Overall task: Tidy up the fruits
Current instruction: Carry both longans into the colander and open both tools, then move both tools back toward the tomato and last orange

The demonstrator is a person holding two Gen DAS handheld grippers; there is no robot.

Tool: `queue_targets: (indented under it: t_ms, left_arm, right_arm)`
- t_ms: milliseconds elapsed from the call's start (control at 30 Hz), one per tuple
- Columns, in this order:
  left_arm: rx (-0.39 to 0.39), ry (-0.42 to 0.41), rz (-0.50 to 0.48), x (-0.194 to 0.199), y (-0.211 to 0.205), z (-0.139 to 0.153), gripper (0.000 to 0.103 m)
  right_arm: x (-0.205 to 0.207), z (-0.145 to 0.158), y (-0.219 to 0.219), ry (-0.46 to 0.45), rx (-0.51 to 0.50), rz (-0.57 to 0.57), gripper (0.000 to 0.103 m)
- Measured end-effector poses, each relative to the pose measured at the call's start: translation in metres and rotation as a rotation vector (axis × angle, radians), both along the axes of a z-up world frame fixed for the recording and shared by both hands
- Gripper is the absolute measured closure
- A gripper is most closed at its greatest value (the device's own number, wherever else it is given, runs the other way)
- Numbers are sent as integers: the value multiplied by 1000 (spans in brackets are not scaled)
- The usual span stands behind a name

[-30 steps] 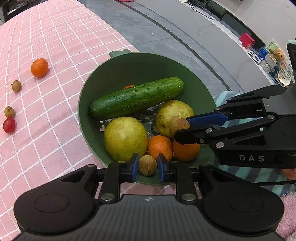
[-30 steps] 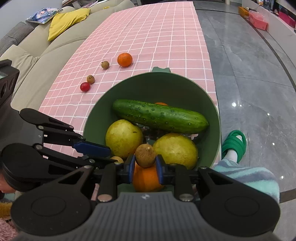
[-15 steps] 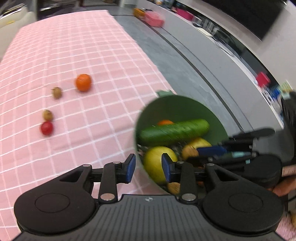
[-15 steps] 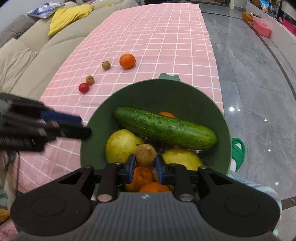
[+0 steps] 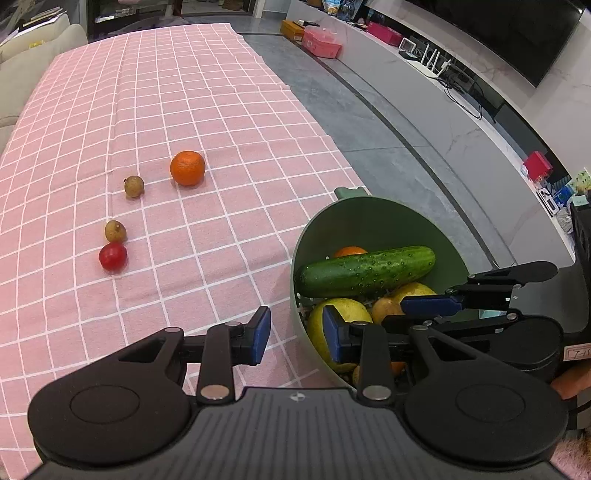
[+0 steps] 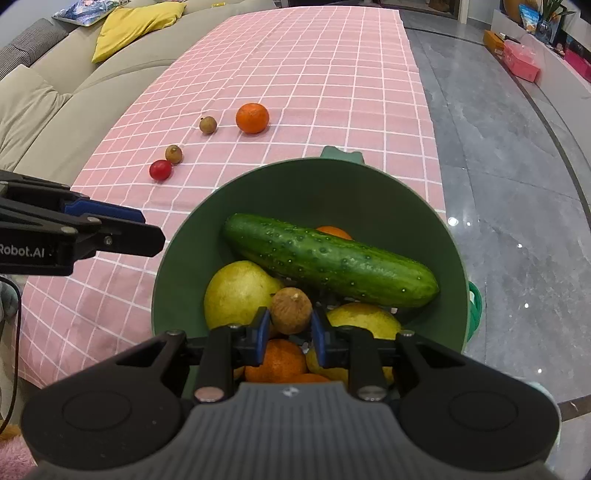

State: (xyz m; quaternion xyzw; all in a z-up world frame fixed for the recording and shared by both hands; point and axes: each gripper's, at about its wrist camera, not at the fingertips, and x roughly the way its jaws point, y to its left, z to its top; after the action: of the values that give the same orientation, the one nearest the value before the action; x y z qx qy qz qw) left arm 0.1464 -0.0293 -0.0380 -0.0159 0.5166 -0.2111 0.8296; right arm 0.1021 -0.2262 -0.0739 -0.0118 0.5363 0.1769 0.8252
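A green bowl [image 6: 369, 192] at the table's near right edge holds a cucumber [image 6: 328, 258], yellow pears [image 6: 236, 291] and oranges [image 6: 277, 360]. My right gripper [image 6: 290, 326] is shut on a brown longan [image 6: 291, 310] just above the fruit in the bowl. My left gripper [image 5: 295, 334] is open and empty, straddling the bowl's left rim [image 5: 295, 280]. On the pink checked cloth lie an orange [image 5: 187, 168], two longans [image 5: 133, 185] [image 5: 115, 231] and a red cherry tomato [image 5: 112, 256].
The table's right edge [image 5: 332, 147] drops to grey floor. A beige sofa [image 6: 55, 92] with a yellow cushion [image 6: 136, 22] runs along the far left side. A low white TV bench [image 5: 461, 92] stands beyond the floor.
My left gripper let go of its longan, opened and swung left away from the bowl's middle toward the cloth. My right gripper kept hold of its longan over the bowl.
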Motion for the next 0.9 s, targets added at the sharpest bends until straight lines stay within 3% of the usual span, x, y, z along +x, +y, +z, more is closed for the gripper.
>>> queue_targets:
  t_ms: [167,433,533,900]
  left_arm:
    - [3,-3,10,-1,3,2,65]
    - [11,-17,25,-6,11,9,65]
    - [16,-26,28,-9,14,12,65]
    - [27,-46,51,-17,22,18,64]
  right_arm:
    - [-3,6,-1,-20,-9,-8,72]
    - [-13,12,5,-25,-32,36,73]
    - [-14,10,8,-21,-39,56,99]
    - [2,3,13,-9,-84,69,98]
